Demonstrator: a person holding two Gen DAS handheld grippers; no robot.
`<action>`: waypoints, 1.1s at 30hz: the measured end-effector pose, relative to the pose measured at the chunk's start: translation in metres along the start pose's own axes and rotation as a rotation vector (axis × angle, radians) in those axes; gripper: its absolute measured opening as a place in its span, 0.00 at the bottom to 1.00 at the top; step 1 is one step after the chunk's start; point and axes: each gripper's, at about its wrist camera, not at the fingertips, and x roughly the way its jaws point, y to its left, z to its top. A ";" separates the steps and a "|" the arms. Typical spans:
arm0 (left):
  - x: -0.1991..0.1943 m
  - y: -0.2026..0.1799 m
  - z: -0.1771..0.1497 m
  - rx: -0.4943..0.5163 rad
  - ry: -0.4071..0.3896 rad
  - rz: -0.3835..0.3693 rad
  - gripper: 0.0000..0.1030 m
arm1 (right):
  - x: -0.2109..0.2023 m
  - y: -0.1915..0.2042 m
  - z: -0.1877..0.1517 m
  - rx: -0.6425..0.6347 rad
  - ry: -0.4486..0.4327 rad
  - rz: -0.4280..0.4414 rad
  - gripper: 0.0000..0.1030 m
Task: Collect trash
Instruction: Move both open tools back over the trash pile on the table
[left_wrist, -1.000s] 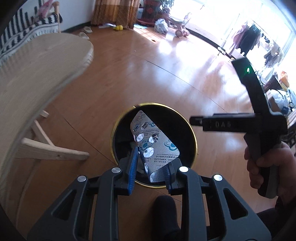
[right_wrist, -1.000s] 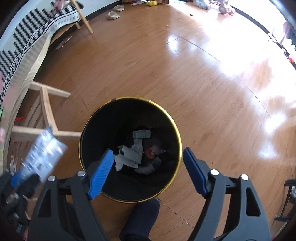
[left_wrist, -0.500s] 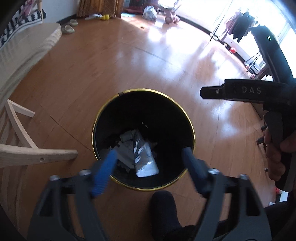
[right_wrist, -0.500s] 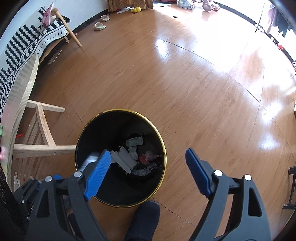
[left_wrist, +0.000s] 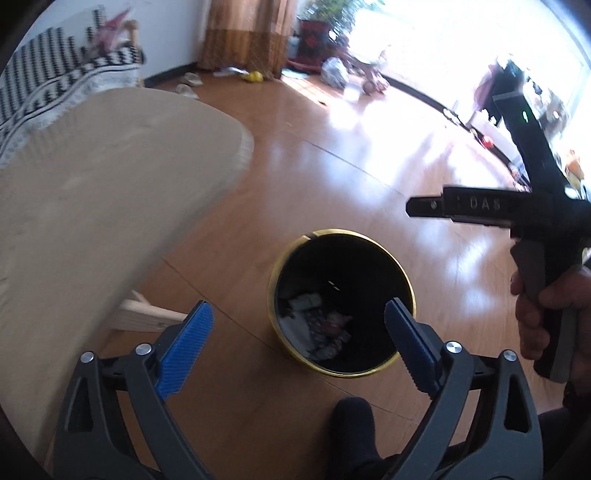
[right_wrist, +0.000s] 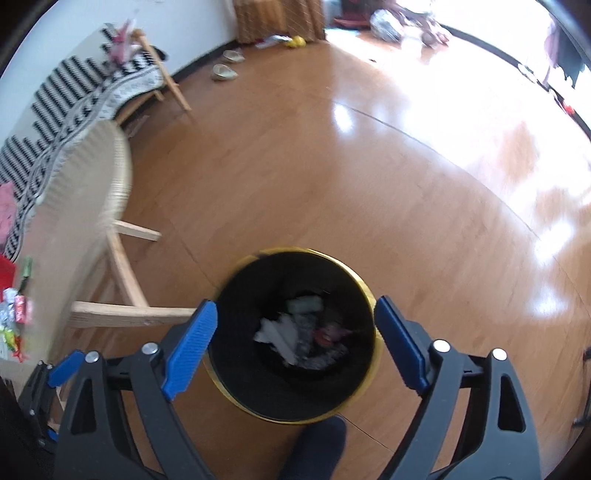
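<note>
A black bin with a gold rim (left_wrist: 343, 232) stands on the wooden floor, with crumpled wrappers and a foil blister pack (left_wrist: 317, 326) lying at its bottom. My left gripper (left_wrist: 298, 305) hovers above it near the table edge. Its jaws are opening wide with nothing between them. My right gripper (right_wrist: 295, 303) is over the bin (right_wrist: 369, 291) too, also opening and empty. Its black body (left_wrist: 517, 210) shows at the right of the left wrist view, held by a hand (left_wrist: 535, 314). More small wrappers (right_wrist: 14, 314) lie on the table at the far left.
A round pale wooden table (left_wrist: 92, 184) with wooden legs (right_wrist: 125, 314) stands left of the bin. A dark-socked foot (left_wrist: 351, 417) rests just in front of it. A striped sofa (right_wrist: 74, 96) and slippers (right_wrist: 223, 72) are further back, before open floor.
The left gripper opened and let go of the blister pack, which now lies in the bin. Both grippers have lifted away from the bin, and the left view swung toward the table.
</note>
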 end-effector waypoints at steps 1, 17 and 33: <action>-0.010 0.010 0.000 -0.020 -0.016 0.017 0.91 | -0.003 0.017 0.002 -0.027 -0.011 0.014 0.84; -0.187 0.314 -0.092 -0.582 -0.181 0.489 0.92 | -0.006 0.344 -0.036 -0.505 -0.014 0.329 0.86; -0.174 0.383 -0.126 -0.573 -0.103 0.533 0.39 | 0.048 0.483 -0.085 -0.845 0.024 0.361 0.86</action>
